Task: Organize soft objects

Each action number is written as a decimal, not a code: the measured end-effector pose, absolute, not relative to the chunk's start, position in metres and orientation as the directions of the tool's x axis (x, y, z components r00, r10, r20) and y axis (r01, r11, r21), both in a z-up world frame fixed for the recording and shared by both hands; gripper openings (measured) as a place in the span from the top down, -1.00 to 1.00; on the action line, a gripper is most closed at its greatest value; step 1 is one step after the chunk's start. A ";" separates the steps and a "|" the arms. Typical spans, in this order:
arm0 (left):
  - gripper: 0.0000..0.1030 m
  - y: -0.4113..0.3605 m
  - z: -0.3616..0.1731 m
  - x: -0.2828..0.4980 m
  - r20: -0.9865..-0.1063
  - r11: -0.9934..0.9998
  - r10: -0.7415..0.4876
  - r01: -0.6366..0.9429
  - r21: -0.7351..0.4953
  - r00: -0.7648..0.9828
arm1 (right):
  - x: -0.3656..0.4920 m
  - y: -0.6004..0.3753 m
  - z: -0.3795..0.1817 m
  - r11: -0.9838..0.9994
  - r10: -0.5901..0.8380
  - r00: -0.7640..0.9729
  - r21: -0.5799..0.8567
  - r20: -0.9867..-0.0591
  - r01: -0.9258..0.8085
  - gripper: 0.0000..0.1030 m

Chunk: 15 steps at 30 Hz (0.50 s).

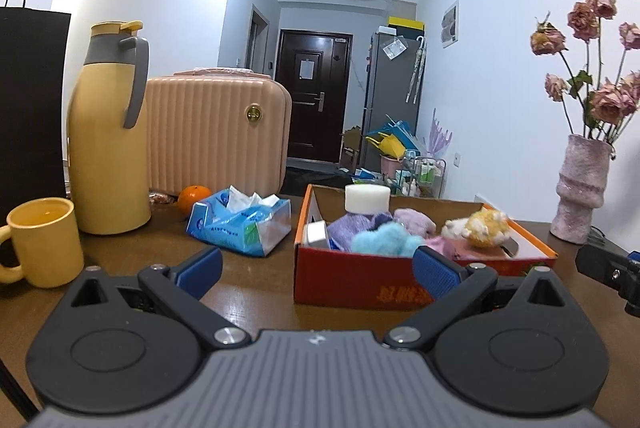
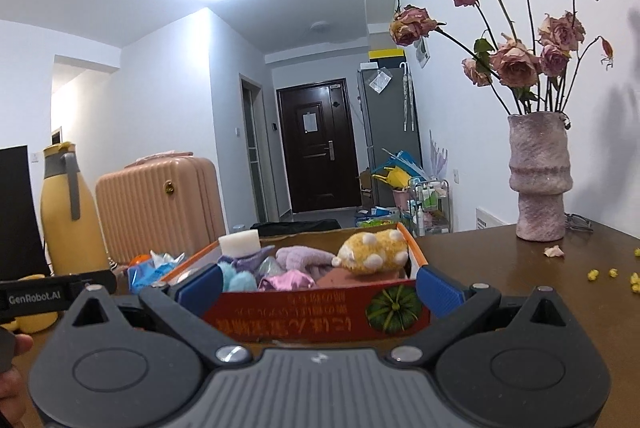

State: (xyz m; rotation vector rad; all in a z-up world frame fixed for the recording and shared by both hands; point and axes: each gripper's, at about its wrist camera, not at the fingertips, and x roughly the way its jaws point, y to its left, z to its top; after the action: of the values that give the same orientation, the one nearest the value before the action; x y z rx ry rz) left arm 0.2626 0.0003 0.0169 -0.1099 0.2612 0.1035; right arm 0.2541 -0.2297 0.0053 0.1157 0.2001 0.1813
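Note:
A red cardboard box (image 1: 352, 288) stands on the brown table and also shows in the right wrist view (image 2: 320, 316). It holds several soft things: a blue fluffy piece (image 1: 386, 238), purple cloths (image 1: 414, 220), a yellow plush with white spots (image 1: 488, 224) (image 2: 374, 252), a white sponge block (image 1: 367, 198) (image 2: 239, 242). My left gripper (image 1: 318, 274) is open and empty, just in front of the box's left part. My right gripper (image 2: 320, 288) is open and empty, close before the box's near wall.
To the left stand a yellow mug (image 1: 46, 242), a yellow thermos (image 1: 108, 132), a pink suitcase (image 1: 216, 132), an orange (image 1: 192, 198) and a blue tissue pack (image 1: 240, 224). A pink vase of dried roses (image 2: 538, 180) stands right, with small yellow crumbs (image 2: 612, 273) on the table.

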 end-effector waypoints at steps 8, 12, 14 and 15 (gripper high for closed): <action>-1.00 -0.005 0.014 0.218 -0.248 0.992 0.063 -0.088 -0.091 0.967 | 0.209 -0.237 0.004 0.981 0.180 0.964 0.113 -0.195 -0.160 -1.00; -1.00 -0.008 0.012 0.188 -0.238 0.994 0.049 -0.071 -0.082 0.970 | 0.186 -0.242 0.002 0.983 0.168 0.964 0.107 -0.205 -0.148 -1.00; -1.00 -0.011 0.009 0.171 -0.233 0.996 0.037 -0.056 -0.072 0.972 | 0.173 -0.245 0.001 0.984 0.164 0.963 0.107 -0.214 -0.143 -1.00; -1.00 -0.013 0.007 0.164 -0.233 0.997 0.030 -0.047 -0.068 0.972 | 0.167 -0.247 0.001 0.984 0.164 0.962 0.109 -0.216 -0.143 -1.00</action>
State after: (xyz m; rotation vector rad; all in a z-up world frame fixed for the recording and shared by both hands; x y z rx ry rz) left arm 0.1637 -0.0128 0.0071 -0.0729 0.2335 0.0389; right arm 0.1668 -0.2467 0.0013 0.0923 0.2264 0.1560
